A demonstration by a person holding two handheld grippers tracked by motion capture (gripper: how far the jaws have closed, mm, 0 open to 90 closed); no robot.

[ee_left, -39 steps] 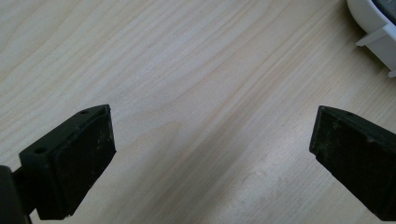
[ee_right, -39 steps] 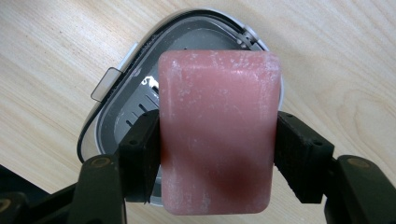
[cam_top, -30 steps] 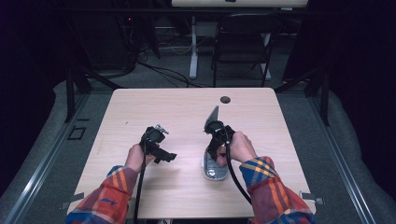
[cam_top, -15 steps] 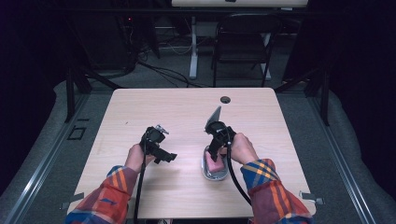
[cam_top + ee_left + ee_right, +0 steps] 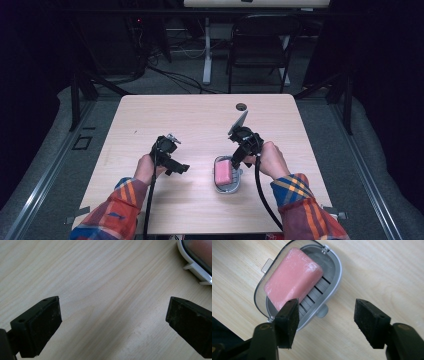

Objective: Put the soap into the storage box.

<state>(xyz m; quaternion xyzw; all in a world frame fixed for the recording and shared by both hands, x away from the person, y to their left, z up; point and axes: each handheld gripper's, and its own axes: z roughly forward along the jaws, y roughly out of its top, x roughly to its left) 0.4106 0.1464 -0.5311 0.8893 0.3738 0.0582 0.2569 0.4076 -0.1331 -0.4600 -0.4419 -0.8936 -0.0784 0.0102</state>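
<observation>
Pale wooden table [image 5: 150, 120]: pink soap bar [image 5: 292, 277] sits in grey slatted dish [image 5: 334, 270]; right gripper [image 5: 327, 315], jaws just parted, empty, should lift straight clear.

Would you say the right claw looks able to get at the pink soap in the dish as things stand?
Probably yes: the right claw hovers open just above the pink soap, which lies uncovered in the dish with nothing between them.
</observation>
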